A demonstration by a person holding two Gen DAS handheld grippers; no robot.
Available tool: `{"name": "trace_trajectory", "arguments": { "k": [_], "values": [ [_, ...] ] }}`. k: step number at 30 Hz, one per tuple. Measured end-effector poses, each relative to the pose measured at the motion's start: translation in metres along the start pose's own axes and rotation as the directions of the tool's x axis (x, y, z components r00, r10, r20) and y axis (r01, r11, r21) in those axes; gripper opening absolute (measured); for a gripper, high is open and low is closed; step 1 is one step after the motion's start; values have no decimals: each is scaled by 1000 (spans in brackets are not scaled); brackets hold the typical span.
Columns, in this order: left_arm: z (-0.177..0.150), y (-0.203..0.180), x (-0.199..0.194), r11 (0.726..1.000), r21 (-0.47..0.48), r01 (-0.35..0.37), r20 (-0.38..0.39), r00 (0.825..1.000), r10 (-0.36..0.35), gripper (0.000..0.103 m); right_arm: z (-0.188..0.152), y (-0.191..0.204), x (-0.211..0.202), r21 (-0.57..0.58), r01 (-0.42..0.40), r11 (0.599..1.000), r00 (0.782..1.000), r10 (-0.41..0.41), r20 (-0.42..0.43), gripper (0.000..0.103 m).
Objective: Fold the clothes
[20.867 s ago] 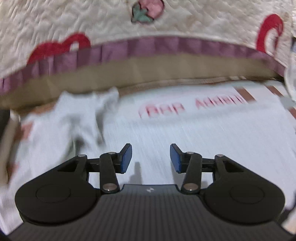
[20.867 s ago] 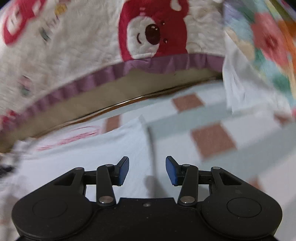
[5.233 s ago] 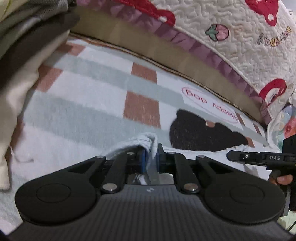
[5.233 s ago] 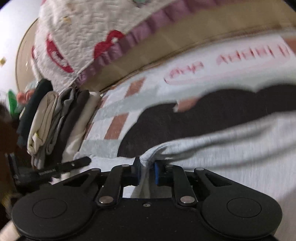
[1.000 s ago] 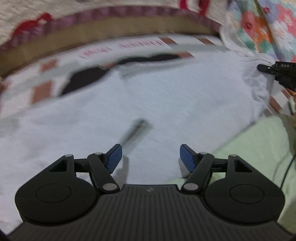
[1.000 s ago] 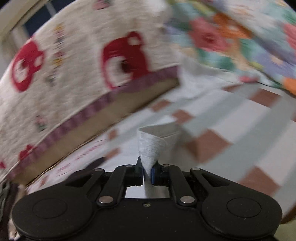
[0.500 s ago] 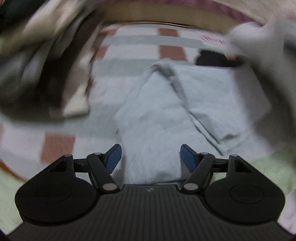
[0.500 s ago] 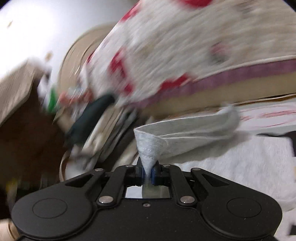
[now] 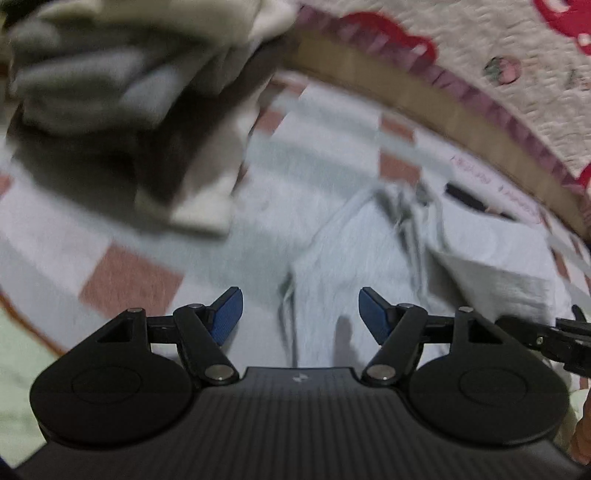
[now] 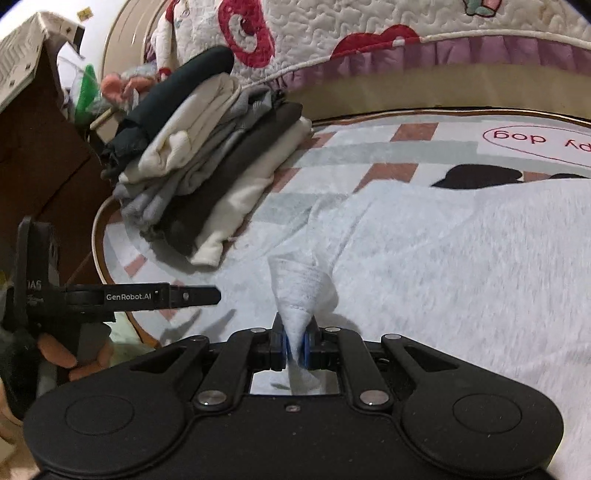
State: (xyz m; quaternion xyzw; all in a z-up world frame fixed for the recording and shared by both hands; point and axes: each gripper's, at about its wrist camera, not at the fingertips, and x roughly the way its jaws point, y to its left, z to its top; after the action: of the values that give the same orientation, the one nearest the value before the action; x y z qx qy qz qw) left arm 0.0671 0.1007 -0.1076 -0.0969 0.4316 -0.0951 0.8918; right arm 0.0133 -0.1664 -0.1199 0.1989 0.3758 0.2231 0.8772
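Note:
A light grey garment lies spread on the checked blanket; it also shows in the left wrist view, where a fold of it lies across. My right gripper is shut on a pinched corner of the garment, which stands up in a cone above the jaws. My left gripper is open and empty, low over the garment's left edge. It shows from the side in the right wrist view.
A stack of folded clothes stands at the blanket's left end, blurred in the left wrist view. A quilted cover with red bears rises behind. A brown cardboard box is at far left.
My right gripper has carried the garment corner leftwards and down, close to the spread cloth. My left gripper stays open and has shifted slightly over the garment's left edge.

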Motion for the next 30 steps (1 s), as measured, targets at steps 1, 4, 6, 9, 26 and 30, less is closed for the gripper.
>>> {"name": "trace_trajectory", "arguments": {
  "k": [1, 4, 6, 9, 26, 30],
  "values": [
    [3, 2, 0, 999, -23, 42, -4, 999, -42, 68, 3, -1, -1, 26, -12, 1000, 1000, 12, 9, 11],
    [11, 11, -2, 979, -105, 177, -30, 983, -181, 68, 14, 13, -9, 26, -53, 998, 997, 52, 57, 12],
    [15, 21, -6, 944, -178, 277, -53, 955, -290, 68, 23, 38, -9, -59, -111, 992, 990, 115, 75, 12],
    [15, 36, -7, 896, -265, 357, -30, 926, -377, 69, 22, 62, 17, -152, -145, 978, 989, 145, -9, 11],
    [6, 12, 44, 818, -288, 498, -35, 848, -529, 70, -30, 74, 35, -398, -65, 915, 993, 21, -114, 12],
    [4, -9, 44, 903, -138, 406, -9, 912, -411, 3, -33, 72, 29, -408, -63, 911, 988, 0, -152, 37]
  ]
}}
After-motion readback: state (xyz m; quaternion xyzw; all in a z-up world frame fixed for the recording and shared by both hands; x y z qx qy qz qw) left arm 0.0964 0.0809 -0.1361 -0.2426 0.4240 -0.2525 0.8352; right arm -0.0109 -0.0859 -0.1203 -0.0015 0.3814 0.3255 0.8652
